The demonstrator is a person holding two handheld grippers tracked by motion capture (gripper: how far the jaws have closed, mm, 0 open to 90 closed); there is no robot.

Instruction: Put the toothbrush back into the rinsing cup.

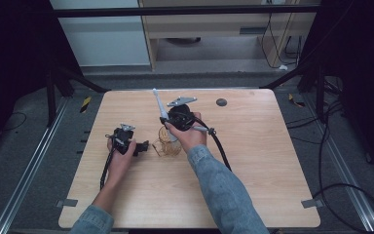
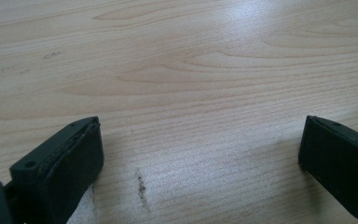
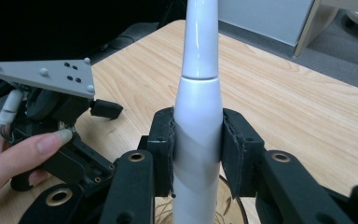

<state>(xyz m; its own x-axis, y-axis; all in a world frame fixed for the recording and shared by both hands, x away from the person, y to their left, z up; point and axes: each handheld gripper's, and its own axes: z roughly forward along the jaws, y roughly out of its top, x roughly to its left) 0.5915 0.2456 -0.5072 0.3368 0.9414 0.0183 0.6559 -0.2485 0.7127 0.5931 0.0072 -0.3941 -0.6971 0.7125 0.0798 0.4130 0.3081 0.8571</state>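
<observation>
The right gripper (image 3: 198, 154) clamps a white toothbrush handle (image 3: 199, 107) upright over a wire basket (image 1: 168, 144) near the tabletop (image 1: 253, 161) centre. Just left, the left gripper (image 2: 200, 158) rests wide, holding nothing.

The right gripper (image 3: 198, 151) clamps a white toothbrush handle (image 3: 199, 112) at frame centre, upright. The left gripper (image 3: 56, 107), with a hand (image 3: 14, 156) on it, occupies the left of the frame.
</observation>
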